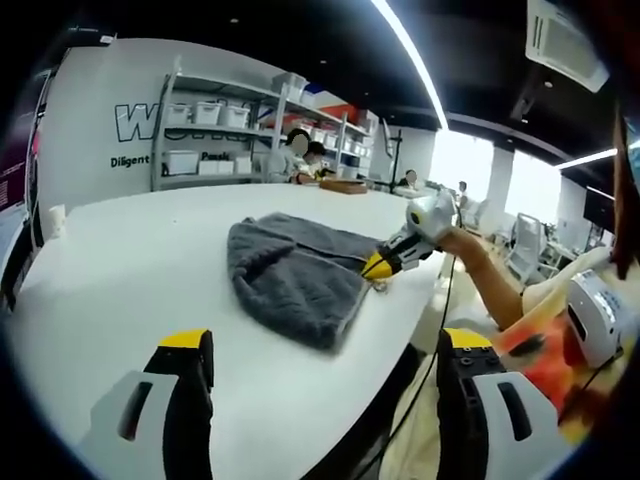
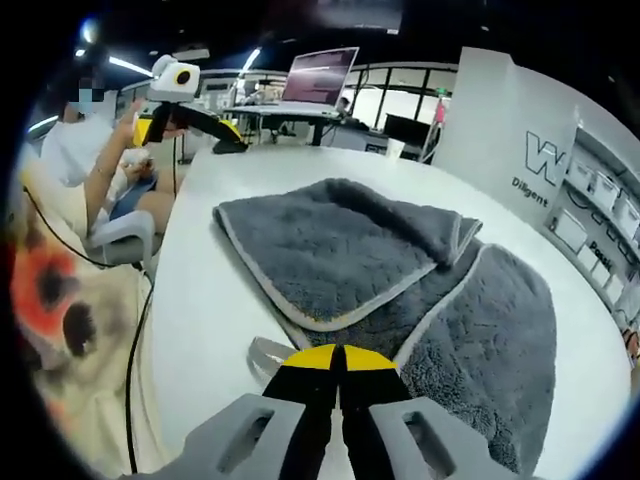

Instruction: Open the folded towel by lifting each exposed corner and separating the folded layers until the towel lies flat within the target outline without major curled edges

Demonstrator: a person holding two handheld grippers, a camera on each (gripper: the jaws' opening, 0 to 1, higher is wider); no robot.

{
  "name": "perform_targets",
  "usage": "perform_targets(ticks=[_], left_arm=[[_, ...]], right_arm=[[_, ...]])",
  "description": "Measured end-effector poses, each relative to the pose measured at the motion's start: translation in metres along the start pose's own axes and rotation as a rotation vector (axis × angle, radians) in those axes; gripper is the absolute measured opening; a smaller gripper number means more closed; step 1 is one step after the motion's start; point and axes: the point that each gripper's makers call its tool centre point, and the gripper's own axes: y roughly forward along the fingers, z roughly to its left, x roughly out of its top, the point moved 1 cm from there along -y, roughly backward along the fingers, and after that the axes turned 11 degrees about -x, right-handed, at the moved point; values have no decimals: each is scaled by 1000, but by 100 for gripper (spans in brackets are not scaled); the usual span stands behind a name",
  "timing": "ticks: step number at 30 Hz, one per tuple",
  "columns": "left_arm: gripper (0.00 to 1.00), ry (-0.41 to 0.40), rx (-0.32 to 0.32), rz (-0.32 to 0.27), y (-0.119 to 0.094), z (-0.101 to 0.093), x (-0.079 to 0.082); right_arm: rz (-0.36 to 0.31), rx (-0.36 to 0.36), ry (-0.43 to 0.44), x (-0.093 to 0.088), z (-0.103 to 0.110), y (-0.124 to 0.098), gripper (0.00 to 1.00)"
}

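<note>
I see the grey towel [image 1: 300,275] lying folded on the white worktop [image 1: 120,260], near the edge closest to the seated person. In the right gripper view the towel [image 2: 400,290] shows 2 layers: an upper flap with a pale hem folded over a lower layer that spreads to the right.

Left gripper [image 1: 325,385]: jaws wide apart, holding nothing, hovering above bare worktop well short of the towel.

Right gripper [image 2: 340,400]: its yellow-tipped jaws are pressed together at the towel's near edge. A thin pale strip sits just left of the tips; I cannot tell whether it is hem caught between them. In the left gripper view the right gripper [image 1: 385,265] touches the towel's right-hand edge, tips low at the worktop rim, with a cable hanging below it.

In the right gripper view the left gripper [image 2: 190,115] sits at the far corner of the worktop [image 2: 200,300], clear of the towel.

Background, left gripper view: shelving [image 1: 215,130] with white bins against a wall, people seated at a far table. Right gripper view: a monitor [image 2: 320,75] on a desk behind.
</note>
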Motion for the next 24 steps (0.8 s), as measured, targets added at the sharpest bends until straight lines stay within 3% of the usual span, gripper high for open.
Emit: perform_targets(ticks=[9, 20, 24], left_arm=[[95, 2, 7, 5, 0, 0, -1], [95, 0, 3, 10, 0, 0, -2], [94, 0, 1, 9, 0, 0, -1]], right_arm=[[12, -5, 58, -11, -14, -7, 0], [52, -73, 90, -31, -41, -21, 0], [62, -128, 124, -41, -59, -25, 0]])
